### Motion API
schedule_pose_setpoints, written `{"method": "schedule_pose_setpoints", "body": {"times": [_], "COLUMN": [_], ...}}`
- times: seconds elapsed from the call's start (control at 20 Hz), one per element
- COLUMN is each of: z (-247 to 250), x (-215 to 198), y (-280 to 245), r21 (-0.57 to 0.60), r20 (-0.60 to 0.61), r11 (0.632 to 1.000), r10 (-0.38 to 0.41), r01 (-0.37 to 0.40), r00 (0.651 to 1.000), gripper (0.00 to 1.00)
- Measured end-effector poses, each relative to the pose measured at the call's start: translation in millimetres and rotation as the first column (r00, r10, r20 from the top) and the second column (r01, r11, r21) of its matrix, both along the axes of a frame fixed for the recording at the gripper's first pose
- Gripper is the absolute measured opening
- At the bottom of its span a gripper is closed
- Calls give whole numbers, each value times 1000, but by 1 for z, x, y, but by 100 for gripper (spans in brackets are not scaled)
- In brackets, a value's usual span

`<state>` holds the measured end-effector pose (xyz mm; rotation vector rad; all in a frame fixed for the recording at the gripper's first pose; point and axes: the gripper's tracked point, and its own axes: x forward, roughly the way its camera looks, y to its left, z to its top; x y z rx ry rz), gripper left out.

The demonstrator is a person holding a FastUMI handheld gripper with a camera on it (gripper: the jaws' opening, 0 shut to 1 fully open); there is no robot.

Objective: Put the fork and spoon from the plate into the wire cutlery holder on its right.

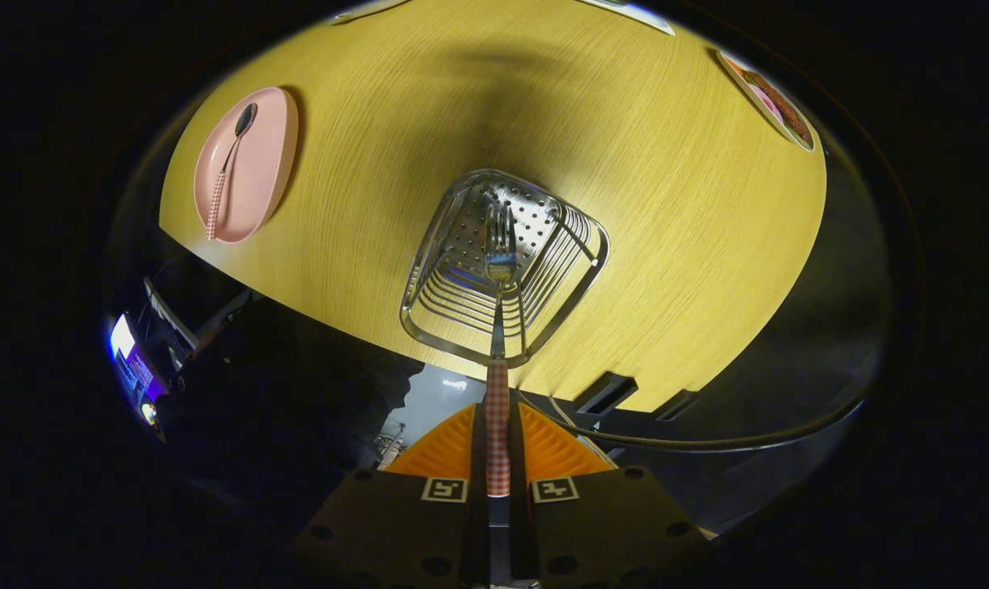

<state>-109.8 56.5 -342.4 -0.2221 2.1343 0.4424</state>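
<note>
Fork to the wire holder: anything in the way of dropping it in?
Nothing visible. The tongs grip the fork by its checkered handle, tines pointing down into the open wire cutlery holder, which looks empty.

A round yellow wood-grain surface (666,204) carries a broad dark shadow across its middle. Below its edge the room is dim, with one small lit screen (124,339).

The fork (499,270) has its checked handle clamped between the two fingers (535,446), which hide its lower end. A dish (768,102) at the tabletop's (666,245) far right edge is cut off, its contents too blurred to name. Below the tabletop, a lit screen (126,352) is too small to make out.
</note>
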Motion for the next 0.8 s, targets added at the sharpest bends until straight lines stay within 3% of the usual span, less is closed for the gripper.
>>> {"method": "schedule_pose_setpoints", "body": {"times": [0.25,0.55,0.8], "z": [0,24,67], "x": [11,30,36], "y": [-8,-5,23], "r21": [13,84,196], "r20": [53,203,322], "r11": [1000,994,976], "r10": [15,-83,-153], "r01": [-16,68,93], "r00": [998,976,934], "gripper": [25,26,30]}}
